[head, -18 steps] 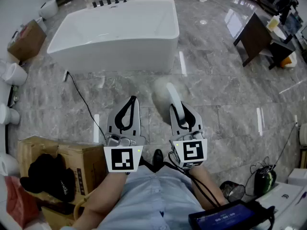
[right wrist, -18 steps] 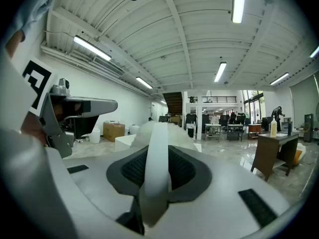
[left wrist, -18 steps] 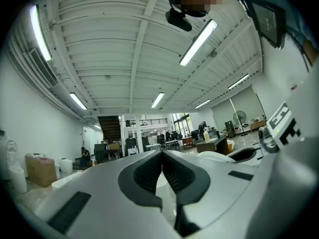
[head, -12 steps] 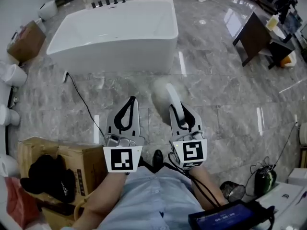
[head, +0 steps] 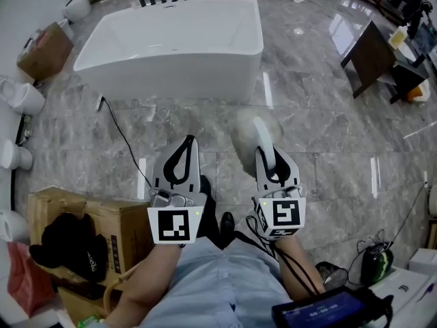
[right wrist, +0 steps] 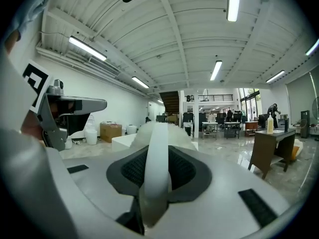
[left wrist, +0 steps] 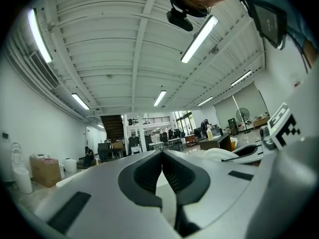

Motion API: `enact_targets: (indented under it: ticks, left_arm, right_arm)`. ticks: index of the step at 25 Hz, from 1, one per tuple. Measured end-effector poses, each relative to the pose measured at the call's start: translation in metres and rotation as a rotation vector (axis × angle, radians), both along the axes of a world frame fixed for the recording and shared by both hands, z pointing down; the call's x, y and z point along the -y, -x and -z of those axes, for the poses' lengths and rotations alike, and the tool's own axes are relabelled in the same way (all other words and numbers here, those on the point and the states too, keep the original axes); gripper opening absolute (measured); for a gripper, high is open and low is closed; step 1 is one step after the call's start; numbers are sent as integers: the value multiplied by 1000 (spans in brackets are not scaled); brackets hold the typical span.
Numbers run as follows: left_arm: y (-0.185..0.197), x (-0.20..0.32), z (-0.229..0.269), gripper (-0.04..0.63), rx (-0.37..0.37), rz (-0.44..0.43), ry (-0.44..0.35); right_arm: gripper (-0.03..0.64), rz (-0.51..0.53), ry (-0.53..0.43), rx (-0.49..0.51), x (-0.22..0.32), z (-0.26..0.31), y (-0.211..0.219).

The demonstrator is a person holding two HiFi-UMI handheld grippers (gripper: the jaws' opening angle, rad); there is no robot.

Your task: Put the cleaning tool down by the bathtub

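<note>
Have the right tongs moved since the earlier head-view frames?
Yes: the right tongs, holding the cleaning tool, shifted slightly right, toward the bathtub's right corner.

The person holds the left forearm (head: 145,284) and the right forearm (head: 298,270) out in front, side by side, with a gripper in each hand. The left gripper (head: 189,143) points level. Its two jaws are pressed together with nothing in them. The right gripper (head: 272,157) is just beside it and tips down a little. Its jaws squeeze the white handle of the cleaning tool (right wrist: 157,148), which sticks out past the tips.
</note>
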State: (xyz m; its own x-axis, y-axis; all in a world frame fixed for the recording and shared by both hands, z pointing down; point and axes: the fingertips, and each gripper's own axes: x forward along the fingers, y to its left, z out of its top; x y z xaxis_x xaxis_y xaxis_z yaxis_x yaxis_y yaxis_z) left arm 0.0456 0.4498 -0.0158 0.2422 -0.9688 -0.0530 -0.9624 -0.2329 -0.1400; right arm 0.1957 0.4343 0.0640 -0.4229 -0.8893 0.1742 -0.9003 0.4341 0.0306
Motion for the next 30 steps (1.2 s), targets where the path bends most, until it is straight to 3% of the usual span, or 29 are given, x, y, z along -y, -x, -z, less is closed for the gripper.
enact_targets:
  ticks: [9, 18, 30]
  left_arm:
    - [31, 46, -16, 17, -2, 30, 17]
    - [78, 139, -28, 17, -9, 39, 39]
    - [125, 265, -9, 17, -48, 1, -15]
  right_arm:
    - [104, -3, 39, -19, 47, -18, 16]
    - [104, -1, 91, -32, 136, -35, 57]
    - [104, -34, 36, -64, 252, -7, 100]
